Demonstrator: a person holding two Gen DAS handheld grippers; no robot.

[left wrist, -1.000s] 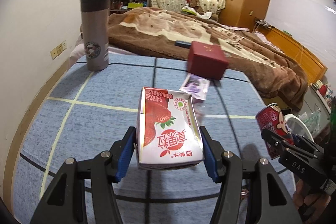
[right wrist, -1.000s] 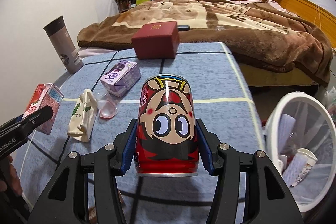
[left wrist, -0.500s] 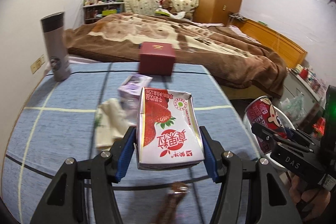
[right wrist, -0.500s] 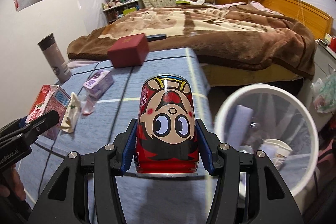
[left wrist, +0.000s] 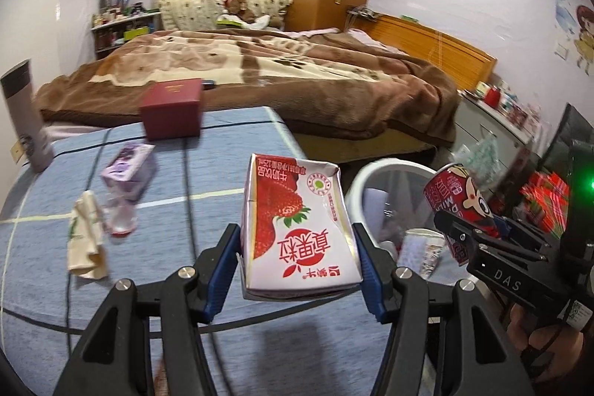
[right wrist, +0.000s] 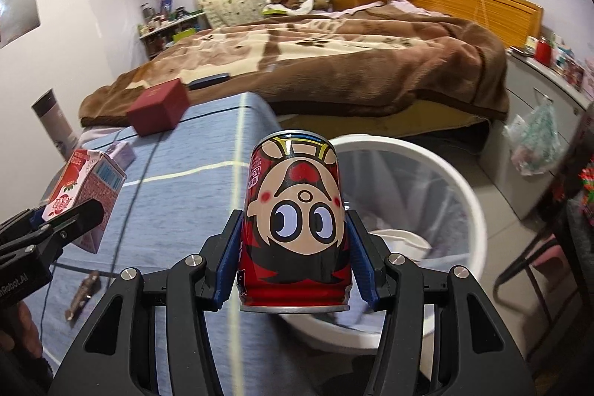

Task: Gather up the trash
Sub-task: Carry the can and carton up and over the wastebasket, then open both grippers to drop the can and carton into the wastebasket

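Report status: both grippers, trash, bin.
Left gripper shut on milk carton. Right gripper shut on can, near the bin. Nothing blocking the bin.

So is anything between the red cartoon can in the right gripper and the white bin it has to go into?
Nothing visible. The red cartoon-face can, clamped in the right gripper, sits just before the round white mesh bin, whose open mouth holds only trash low inside. The table's blue cloth lies to the left.

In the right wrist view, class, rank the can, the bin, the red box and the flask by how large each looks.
1. Bin
2. Can, though nearness to the camera enlarges it
3. Red box
4. Flask, close to the box, so this order is unsure
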